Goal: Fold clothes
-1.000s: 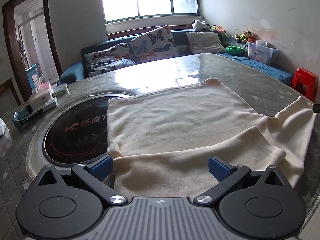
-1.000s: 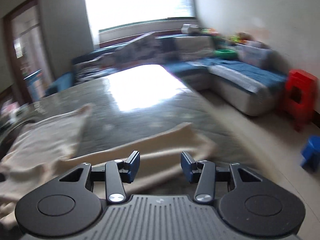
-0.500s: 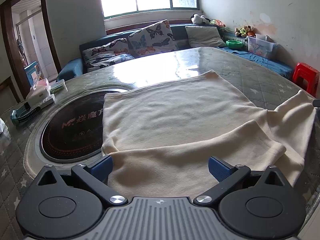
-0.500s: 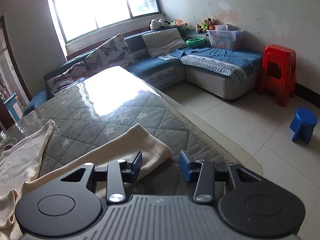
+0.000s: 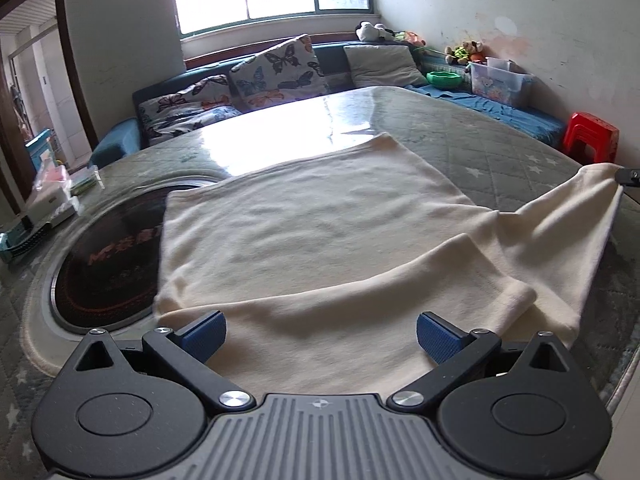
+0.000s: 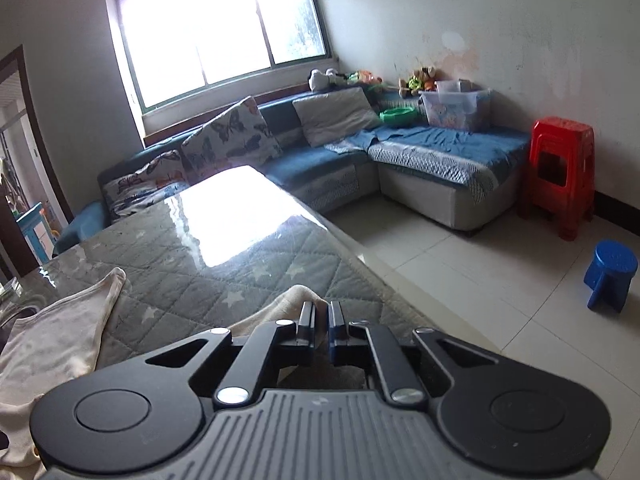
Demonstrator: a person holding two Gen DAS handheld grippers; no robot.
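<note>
A cream garment [image 5: 320, 236] lies spread on the quilted grey table [image 5: 500, 152], its near edge folded over. My left gripper [image 5: 320, 330] is open, its blue pads [image 5: 204, 330] hovering over the garment's near edge, holding nothing. My right gripper [image 6: 320, 316] is shut on the tip of the garment's sleeve [image 6: 296, 298] near the table's right edge. In the left wrist view the right gripper's tip [image 5: 628, 176] holds that sleeve [image 5: 568, 232] lifted and stretched to the right. The garment's body [image 6: 52, 344] shows at the right wrist view's left.
A round black induction plate [image 5: 104, 264] is set into the table left of the garment. Boxes [image 5: 48, 196] stand at the table's far left. A blue sofa [image 6: 400, 160], a red stool [image 6: 560, 176] and a small blue stool [image 6: 612, 276] stand beyond the table's right edge.
My right gripper has closed on the sleeve tip, which it straddled open half a second ago, and raised it. The left gripper stays open and has shifted only slightly.
</note>
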